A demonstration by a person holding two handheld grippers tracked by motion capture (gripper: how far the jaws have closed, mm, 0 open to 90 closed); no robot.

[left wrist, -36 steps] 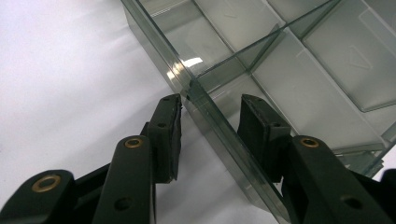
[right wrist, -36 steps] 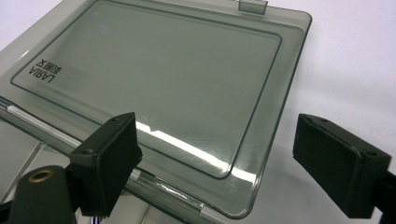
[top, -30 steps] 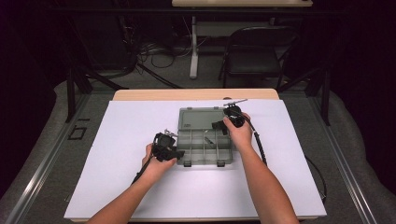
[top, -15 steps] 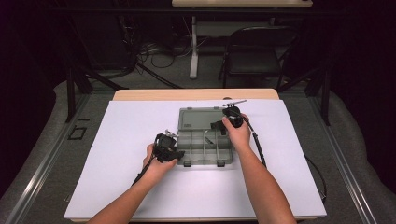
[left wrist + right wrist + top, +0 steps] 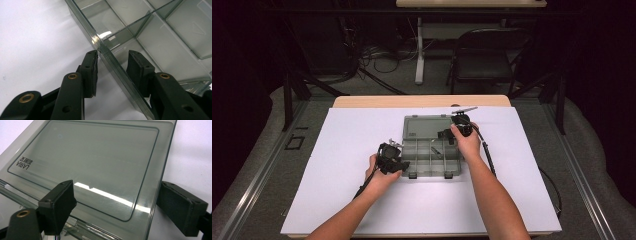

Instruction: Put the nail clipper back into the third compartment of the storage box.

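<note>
A clear grey compartment box (image 5: pixel 432 159) lies on the white table top with its lid (image 5: pixel 426 128) folded back flat. My left gripper (image 5: pixel 398 163) is at the box's front left corner. In the left gripper view its jaws (image 5: pixel 113 53) straddle the box's wall (image 5: pixel 110 58), one pad outside and one over a compartment, with space around the wall, so it is open. My right gripper (image 5: pixel 447 135) sits at the lid's right side. In the right gripper view it (image 5: pixel 116 185) stands wide open, one pad over the lid (image 5: pixel 95 160) and the other past its edge.
White sheet (image 5: pixel 337 150) covers the table around the box, with free room left, right and in front. The right gripper's cable (image 5: pixel 488 156) trails along the forearm. A folding chair (image 5: pixel 484 55) and floor cables lie beyond the table's far edge.
</note>
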